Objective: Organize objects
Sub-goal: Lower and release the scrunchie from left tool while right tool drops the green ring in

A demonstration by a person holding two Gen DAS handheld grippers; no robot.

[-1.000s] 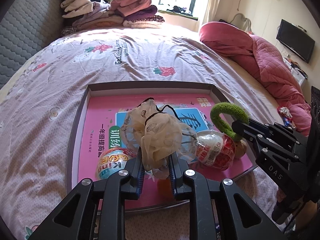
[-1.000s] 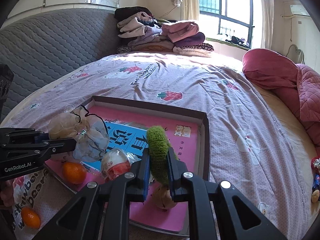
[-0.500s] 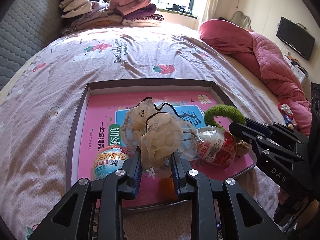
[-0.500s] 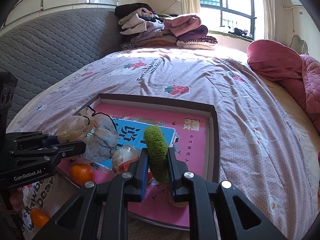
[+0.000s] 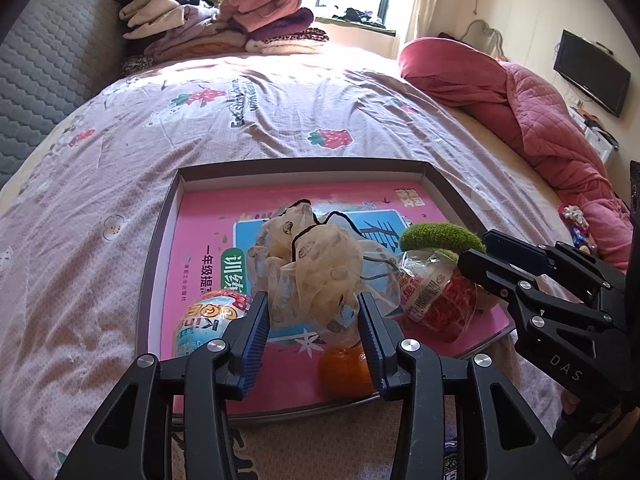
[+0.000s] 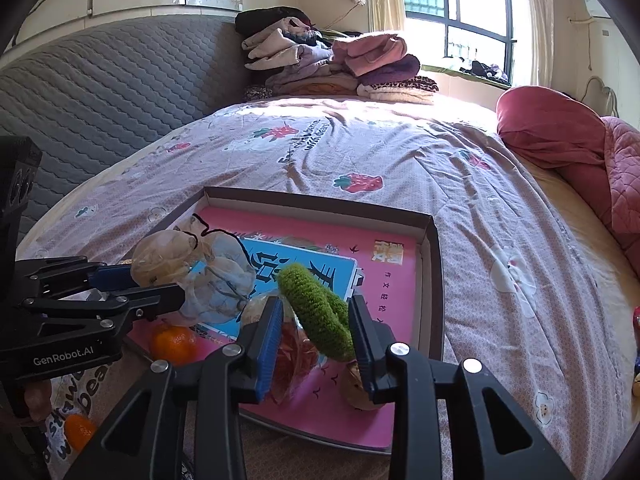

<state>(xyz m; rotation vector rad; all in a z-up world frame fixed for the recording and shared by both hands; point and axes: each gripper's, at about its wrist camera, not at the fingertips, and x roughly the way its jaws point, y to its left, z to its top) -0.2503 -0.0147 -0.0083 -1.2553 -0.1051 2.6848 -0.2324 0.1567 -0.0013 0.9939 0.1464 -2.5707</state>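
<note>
The left gripper (image 5: 312,320) has just been opening; its jaws stand apart around the beige mesh bags (image 5: 316,260), near the tray's (image 5: 160,240) front edge. The right gripper (image 6: 316,324) has just been opening too, its jaws loose around the green crochet toy (image 6: 316,304) by the tray's front right corner.

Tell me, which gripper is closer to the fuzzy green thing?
Right. The right gripper has the fuzzy green thing between its just-opened jaws; the left gripper is off to the side, around the mesh bags.
</note>
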